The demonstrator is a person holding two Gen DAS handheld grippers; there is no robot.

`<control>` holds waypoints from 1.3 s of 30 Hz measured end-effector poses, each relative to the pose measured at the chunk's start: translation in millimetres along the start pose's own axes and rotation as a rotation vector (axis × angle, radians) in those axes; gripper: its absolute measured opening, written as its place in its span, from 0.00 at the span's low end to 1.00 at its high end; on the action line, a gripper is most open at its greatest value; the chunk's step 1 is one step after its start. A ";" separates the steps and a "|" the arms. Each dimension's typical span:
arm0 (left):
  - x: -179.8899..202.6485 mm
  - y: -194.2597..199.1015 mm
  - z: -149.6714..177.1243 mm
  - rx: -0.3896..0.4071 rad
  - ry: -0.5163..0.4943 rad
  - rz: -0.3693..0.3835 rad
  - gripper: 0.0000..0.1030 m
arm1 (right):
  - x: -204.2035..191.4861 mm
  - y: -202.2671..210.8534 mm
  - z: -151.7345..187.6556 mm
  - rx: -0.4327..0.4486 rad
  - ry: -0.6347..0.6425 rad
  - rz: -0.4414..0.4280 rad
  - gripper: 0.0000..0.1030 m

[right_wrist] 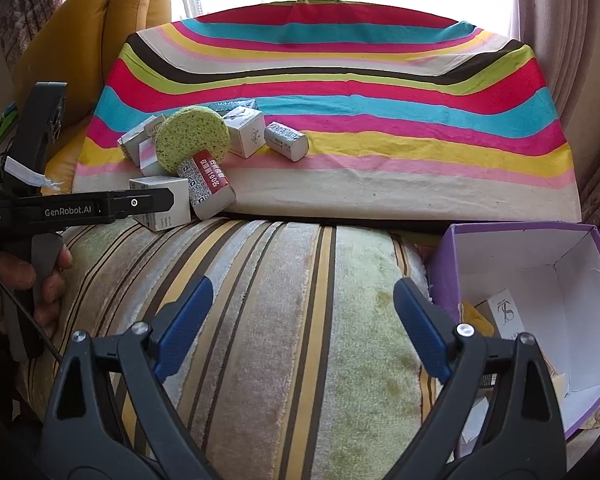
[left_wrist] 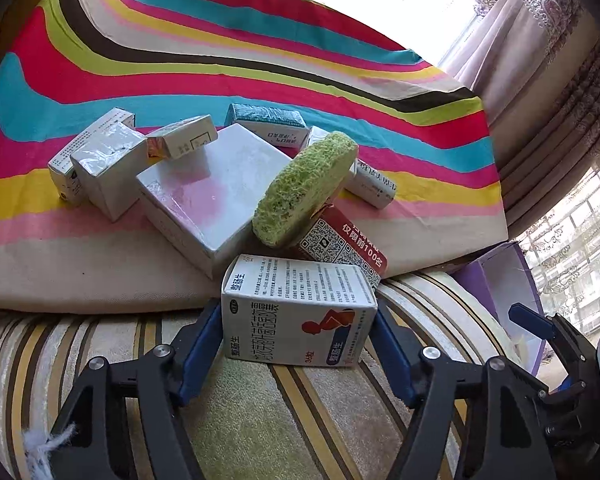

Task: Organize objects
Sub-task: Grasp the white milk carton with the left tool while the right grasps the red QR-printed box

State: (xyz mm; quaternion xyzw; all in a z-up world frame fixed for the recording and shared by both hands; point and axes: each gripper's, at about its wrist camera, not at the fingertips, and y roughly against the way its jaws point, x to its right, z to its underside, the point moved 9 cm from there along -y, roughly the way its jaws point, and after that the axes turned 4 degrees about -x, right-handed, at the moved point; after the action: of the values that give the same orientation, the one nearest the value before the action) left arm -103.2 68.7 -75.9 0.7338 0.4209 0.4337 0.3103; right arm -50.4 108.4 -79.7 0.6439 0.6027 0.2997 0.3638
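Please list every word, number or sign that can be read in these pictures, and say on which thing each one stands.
"整肠生" and "36粒": on the white medicine box between the fingers of the left claw.
"仅限前100名", beside QR codes: on the red box.
"GenRobot.AI" and "Data Acquisition Systems": on the left claw's black body.
"TS" logo: on the small box inside the purple box.
Other print is too small to read.

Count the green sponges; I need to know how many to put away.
1: the round green sponge stands tilted on the red QR-code box, in the pile on the striped cloth. The purple box's inside is partly hidden.
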 end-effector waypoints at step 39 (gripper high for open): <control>-35.4 49.2 23.1 0.174 0.109 -0.097 0.69 | -92.2 -106.5 -66.8 -0.163 0.275 -0.098 0.45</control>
State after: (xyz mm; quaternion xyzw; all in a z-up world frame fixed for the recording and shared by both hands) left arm -74.9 12.9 -58.8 0.7121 0.5084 0.4189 0.2427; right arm -173.6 24.8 -126.2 0.5350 0.6511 0.4151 0.3429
